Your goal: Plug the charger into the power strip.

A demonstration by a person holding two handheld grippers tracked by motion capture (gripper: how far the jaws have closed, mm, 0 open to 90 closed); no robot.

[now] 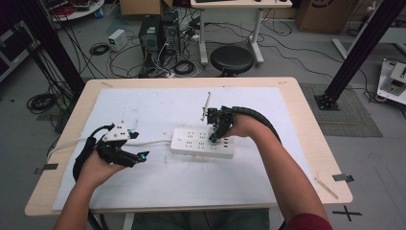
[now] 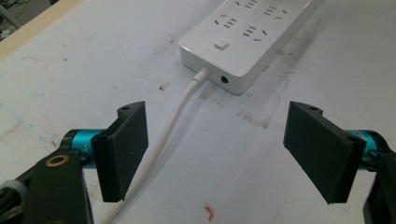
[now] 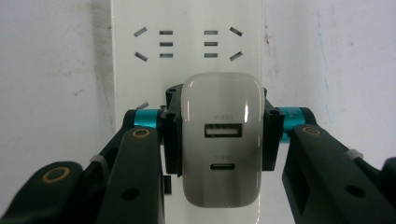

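Charger (image 3: 222,140) clamped in right tool (image 3: 222,135) over power strip (image 3: 187,42)

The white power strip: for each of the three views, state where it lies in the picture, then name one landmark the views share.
High view: the power strip lies mid-table, under the right gripper.
Left gripper view: top centre, running to the upper right, beyond the open jaws.
Right gripper view: an upright band up the middle, behind the charger.
Shared landmark: the strip's socket slots.
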